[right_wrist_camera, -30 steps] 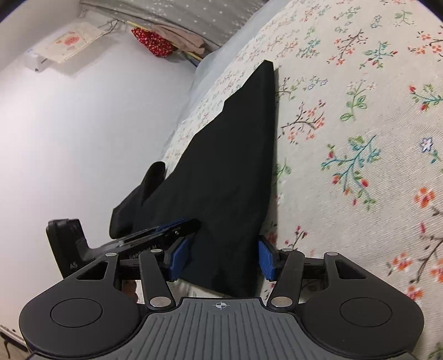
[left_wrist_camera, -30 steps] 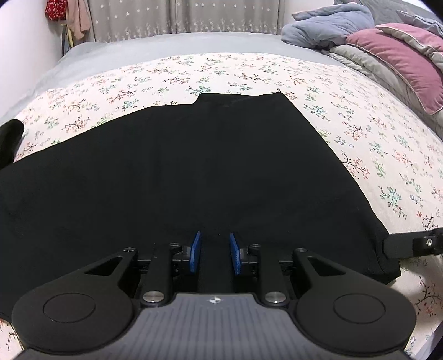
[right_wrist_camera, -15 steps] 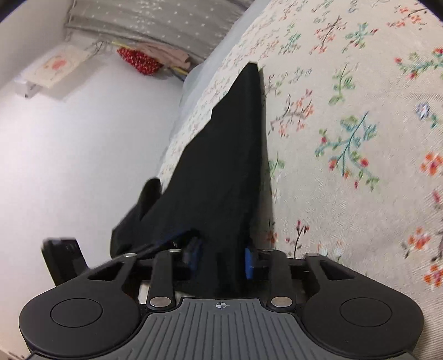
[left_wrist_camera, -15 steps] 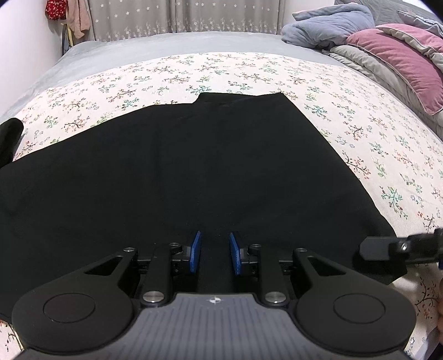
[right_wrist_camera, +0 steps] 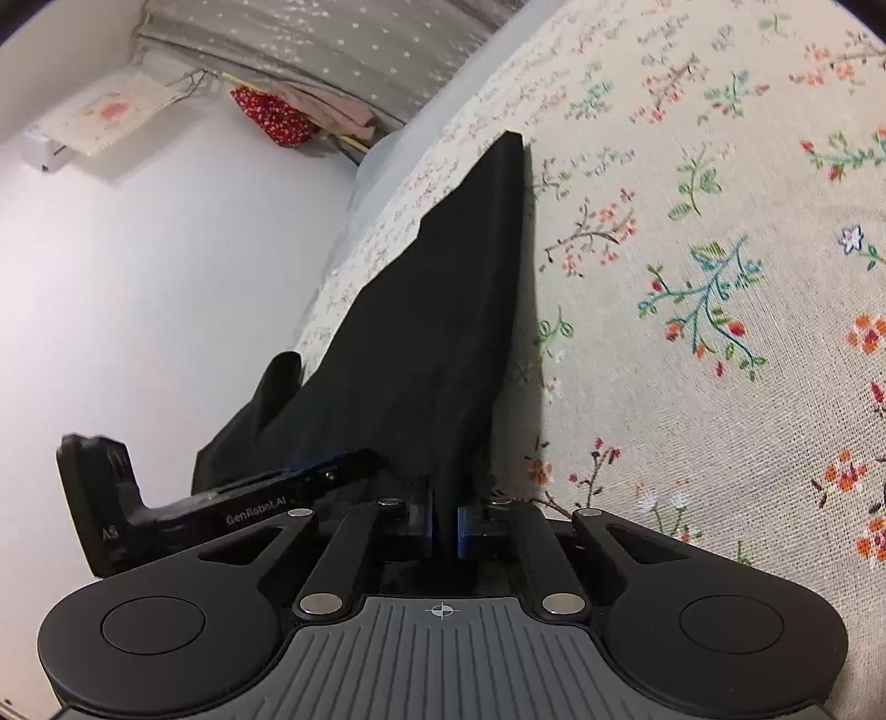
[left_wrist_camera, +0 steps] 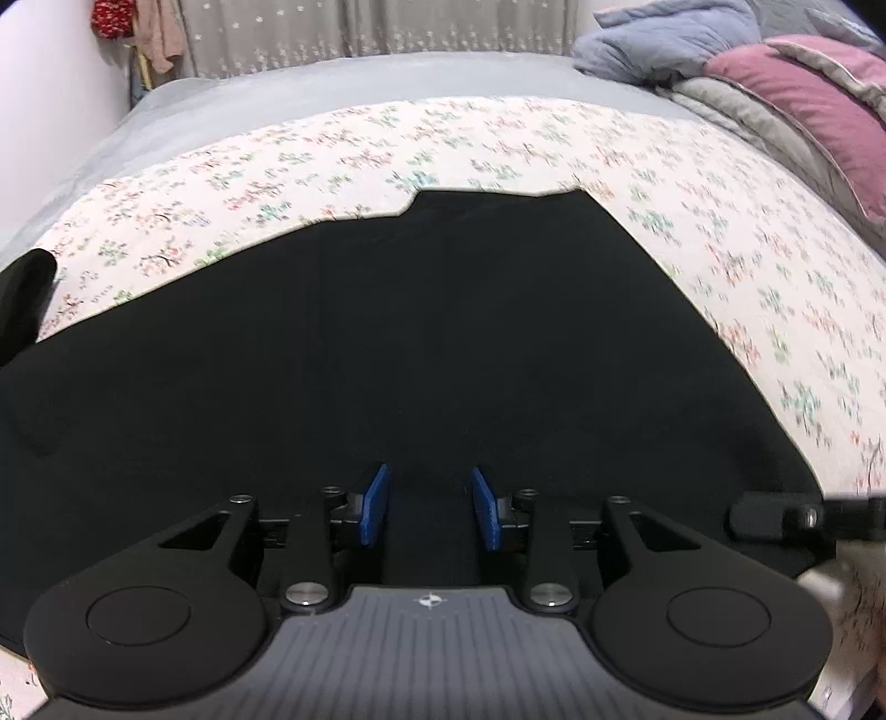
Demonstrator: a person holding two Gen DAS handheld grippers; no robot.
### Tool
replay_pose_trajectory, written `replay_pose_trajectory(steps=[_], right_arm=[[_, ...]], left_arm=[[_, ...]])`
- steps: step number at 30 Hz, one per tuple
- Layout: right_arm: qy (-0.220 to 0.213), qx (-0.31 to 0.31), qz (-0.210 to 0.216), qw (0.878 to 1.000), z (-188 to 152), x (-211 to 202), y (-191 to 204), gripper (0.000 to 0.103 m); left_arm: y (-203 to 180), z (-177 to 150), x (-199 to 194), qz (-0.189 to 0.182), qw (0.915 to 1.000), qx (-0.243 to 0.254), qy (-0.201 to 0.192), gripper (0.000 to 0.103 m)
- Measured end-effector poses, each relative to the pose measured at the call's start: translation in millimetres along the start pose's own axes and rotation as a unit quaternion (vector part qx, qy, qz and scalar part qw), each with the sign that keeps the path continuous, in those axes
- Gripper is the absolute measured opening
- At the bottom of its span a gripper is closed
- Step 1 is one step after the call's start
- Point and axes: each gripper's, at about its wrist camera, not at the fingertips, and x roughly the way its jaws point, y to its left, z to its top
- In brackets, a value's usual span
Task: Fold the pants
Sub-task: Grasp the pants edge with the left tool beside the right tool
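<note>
The black pants (left_wrist_camera: 387, 354) lie spread on the flowered bed (left_wrist_camera: 775, 310) ahead of the left claw (left_wrist_camera: 431, 512), whose blue pads stand apart over the cloth. Only the right wrist view shows the right claw (right_wrist_camera: 443, 523) pressed together, pinching the pants' near edge, with the left claw to its left. Beyond the left claw sit a pink pillow (left_wrist_camera: 819, 105), a blue blanket (left_wrist_camera: 659, 44) and curtains (left_wrist_camera: 360, 27).

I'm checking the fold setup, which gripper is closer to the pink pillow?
Right. The right gripper grips the pants' corner on the pink pillow's side; the left gripper sits mid-edge, farther away.
</note>
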Motion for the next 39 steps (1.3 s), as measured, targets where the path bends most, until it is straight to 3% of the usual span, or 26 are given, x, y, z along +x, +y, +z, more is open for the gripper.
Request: replay_pose_trajectory(steps=[3,6,11,16,20,21,23,25,28,31,39], right_arm=[[-0.003,0.007,-0.007,1.0,-2.6,1.7,0.6,0.008],[0.001,0.018,-0.01,1.0,-2.7,5.6,-4.9,0.007],[-0.004,0.011,-0.012,1.0,-4.1,9.3,-6.3,0.006],[-0.006,-0.012,-0.022,1.0,-4.1,10.6,0.0,0.006],[0.001,-0.04,-0.031,0.999,-2.9,11.0,8.6,0.007],[0.002,-0.043,-0.031,0.999,-2.4,11.4,9.5,0.007],[0.006,-0.036,-0.03,0.999,-1.4,11.7,8.9,0.007],[0.009,-0.033,-0.027,0.999,0.0,11.1,8.9,0.006],[0.005,-0.044,-0.025,0.999,2.5,7.1,13.6,0.005],[-0.004,-0.054,-0.027,0.998,6.4,-1.7,15.5,0.004],[-0.046,-0.097,-0.04,0.993,21.5,-43.8,14.1,0.004]], left_arm=[[-6.2,14.1,-6.0,-0.015,0.9996,-0.015,-0.019,0.048],[-38.4,33.0,-7.0,-0.02,0.9987,0.021,-0.042,0.071],[-112.4,68.8,18.4,-0.012,0.9975,0.056,-0.041,0.073],[-162.1,91.3,64.2,0.053,0.9938,0.098,0.003,0.072],[-185.0,101.1,87.5,0.13,0.9804,0.147,0.015,0.073],[-187.8,104.3,89.7,0.143,0.9773,0.156,0.016,0.067],[-192.3,108.6,95.2,0.158,0.9729,0.167,0.026,0.039],[-192.1,110.1,100.0,0.176,0.9683,0.174,0.035,0.023],[-193.3,113.5,105.1,0.192,0.9656,0.171,0.04,0.01],[-195.3,122.6,105.1,0.189,0.9698,0.149,0.039,0.007],[-227.2,156.5,74.0,0.131,0.9873,0.087,0.018,0.007]])
